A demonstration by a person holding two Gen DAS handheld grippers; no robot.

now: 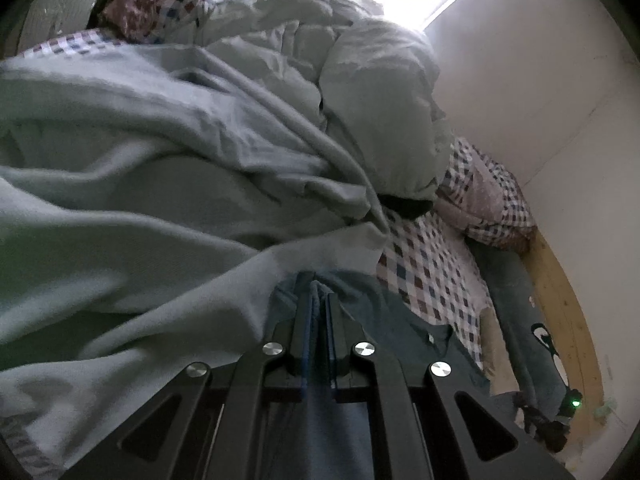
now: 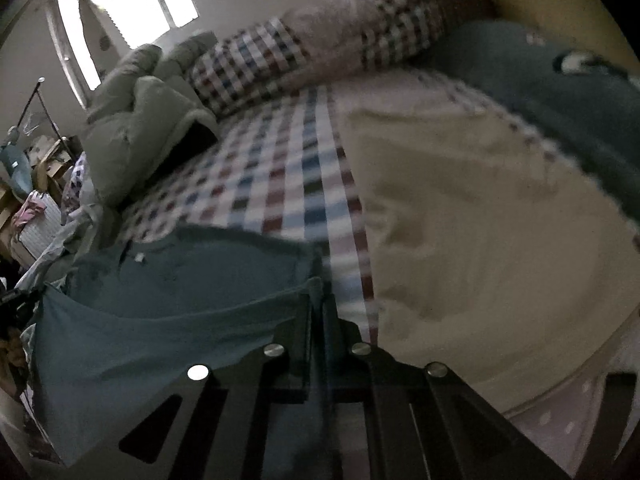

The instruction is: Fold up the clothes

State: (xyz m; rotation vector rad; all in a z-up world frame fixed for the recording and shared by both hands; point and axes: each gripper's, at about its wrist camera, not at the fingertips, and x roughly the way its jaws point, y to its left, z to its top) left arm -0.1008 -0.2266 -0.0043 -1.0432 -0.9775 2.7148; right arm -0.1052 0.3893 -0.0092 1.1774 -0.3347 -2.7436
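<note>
- The left gripper (image 1: pixel 319 292) is clenched on a bunched edge of the blue shirt (image 1: pixel 404 320), which lies partly on the checked bedsheet (image 1: pixel 432 272).
- The right gripper (image 2: pixel 318 300) pinches another edge of the same shirt (image 2: pixel 192 264), which stretches taut toward the left of its view.
- Step in hand, I judge: holding the shirt by two points, spreading or folding it.
- Next move calls for even tension, clear of the pale blanket (image 1: pixel 160 160) and the beige cloth (image 2: pixel 460 220).
</note>
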